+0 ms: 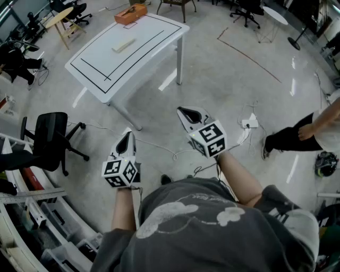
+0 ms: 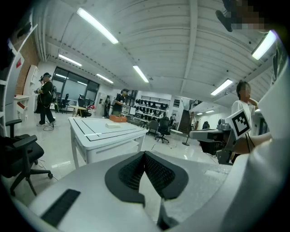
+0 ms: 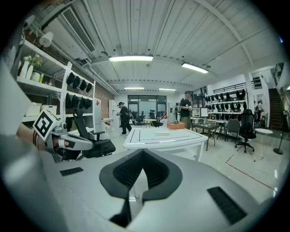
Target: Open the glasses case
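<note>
A white table with black line markings stands well ahead of me. On it lie a pale flat case in the middle and an orange-brown box at the far edge. I cannot tell which is the glasses case. Both grippers hang in the air over the floor, far short of the table. My left gripper and my right gripper are shut with nothing between the jaws. The left gripper view shows the table ahead to the left. The right gripper view shows the table straight ahead.
A black office chair stands on the floor at my left, beside shelving. Cables and a power strip lie on the floor ahead to the right. Another person stands at the right edge. More people and chairs are beyond the table.
</note>
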`<act>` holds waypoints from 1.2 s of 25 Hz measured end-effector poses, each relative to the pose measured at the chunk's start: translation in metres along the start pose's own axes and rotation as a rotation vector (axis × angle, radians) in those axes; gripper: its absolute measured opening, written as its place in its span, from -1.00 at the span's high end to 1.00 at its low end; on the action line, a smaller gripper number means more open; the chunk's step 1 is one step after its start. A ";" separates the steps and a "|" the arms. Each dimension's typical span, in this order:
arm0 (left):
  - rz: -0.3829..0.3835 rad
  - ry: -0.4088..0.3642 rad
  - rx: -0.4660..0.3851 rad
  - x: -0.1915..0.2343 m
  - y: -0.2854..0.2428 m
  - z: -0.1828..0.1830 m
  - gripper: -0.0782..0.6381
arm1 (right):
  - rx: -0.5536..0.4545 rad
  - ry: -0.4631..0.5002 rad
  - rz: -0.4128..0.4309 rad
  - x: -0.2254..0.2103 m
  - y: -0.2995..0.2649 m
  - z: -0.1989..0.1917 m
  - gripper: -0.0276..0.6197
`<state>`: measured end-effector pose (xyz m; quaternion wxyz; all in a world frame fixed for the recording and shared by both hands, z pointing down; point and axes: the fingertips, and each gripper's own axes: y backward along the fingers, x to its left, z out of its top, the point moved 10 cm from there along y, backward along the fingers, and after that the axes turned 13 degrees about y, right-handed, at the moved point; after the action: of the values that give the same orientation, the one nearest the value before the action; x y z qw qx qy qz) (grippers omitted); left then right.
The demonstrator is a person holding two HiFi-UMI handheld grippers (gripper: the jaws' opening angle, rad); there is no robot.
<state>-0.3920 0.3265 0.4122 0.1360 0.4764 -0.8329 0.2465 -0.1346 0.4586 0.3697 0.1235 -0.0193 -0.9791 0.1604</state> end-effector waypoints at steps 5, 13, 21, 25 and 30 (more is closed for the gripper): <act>-0.006 0.011 0.004 0.014 0.003 0.002 0.78 | 0.000 -0.001 -0.010 0.007 -0.009 0.005 0.91; -0.031 0.039 0.033 0.038 0.003 0.001 0.78 | 0.023 0.004 -0.005 0.025 -0.034 0.009 0.91; -0.066 0.036 0.059 0.067 -0.005 0.007 0.78 | -0.019 0.018 0.009 0.046 -0.050 0.009 0.91; -0.066 0.030 0.059 0.075 -0.011 0.013 0.78 | -0.016 0.002 -0.011 0.042 -0.055 0.009 0.91; -0.041 0.042 0.047 0.080 -0.027 0.024 0.78 | -0.013 -0.040 -0.039 0.015 -0.073 0.003 0.91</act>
<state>-0.4094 0.2438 0.4370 0.1473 0.4913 -0.8138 0.2732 -0.1497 0.3895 0.3934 0.1071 0.0023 -0.9825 0.1522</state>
